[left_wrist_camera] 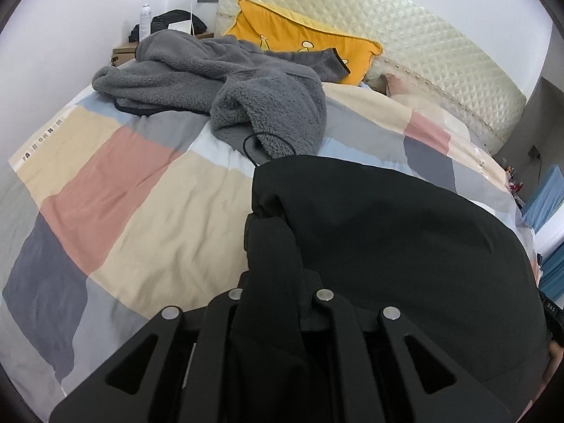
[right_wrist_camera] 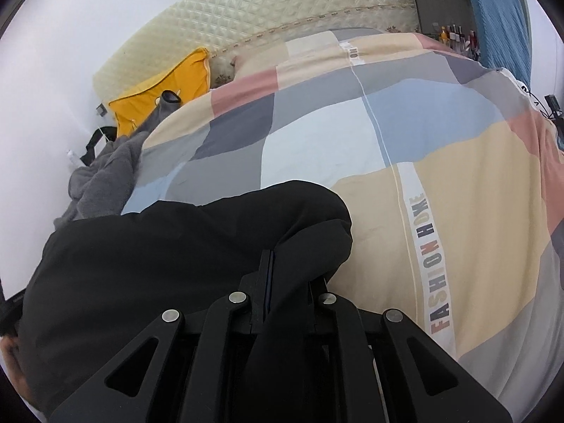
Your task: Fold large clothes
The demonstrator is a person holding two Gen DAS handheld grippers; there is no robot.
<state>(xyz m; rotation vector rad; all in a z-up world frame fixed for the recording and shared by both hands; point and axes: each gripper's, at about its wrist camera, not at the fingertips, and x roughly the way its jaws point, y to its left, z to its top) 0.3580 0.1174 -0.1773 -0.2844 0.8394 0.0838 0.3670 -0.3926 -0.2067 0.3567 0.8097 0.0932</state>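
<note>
A large black garment [left_wrist_camera: 405,246] hangs between my two grippers above the bed. My left gripper [left_wrist_camera: 273,246] is shut on one bunched edge of it; the cloth wraps over the fingers and hides the tips. In the right wrist view the same black garment [right_wrist_camera: 158,246] spreads to the left, and my right gripper [right_wrist_camera: 278,264] is shut on its other edge, a fold draping over the right finger. A grey fleece garment [left_wrist_camera: 225,84] lies crumpled near the head of the bed, also seen as a grey fleece heap [right_wrist_camera: 105,179] at the left.
The bed wears a patchwork cover [left_wrist_camera: 141,204] of beige, pink, grey and blue blocks [right_wrist_camera: 440,162]. A yellow pillow [left_wrist_camera: 299,38] leans on the quilted cream headboard [left_wrist_camera: 405,35]. A nightstand with a bottle [left_wrist_camera: 145,17] stands at the far left. A blue cloth [right_wrist_camera: 500,17] hangs at the right.
</note>
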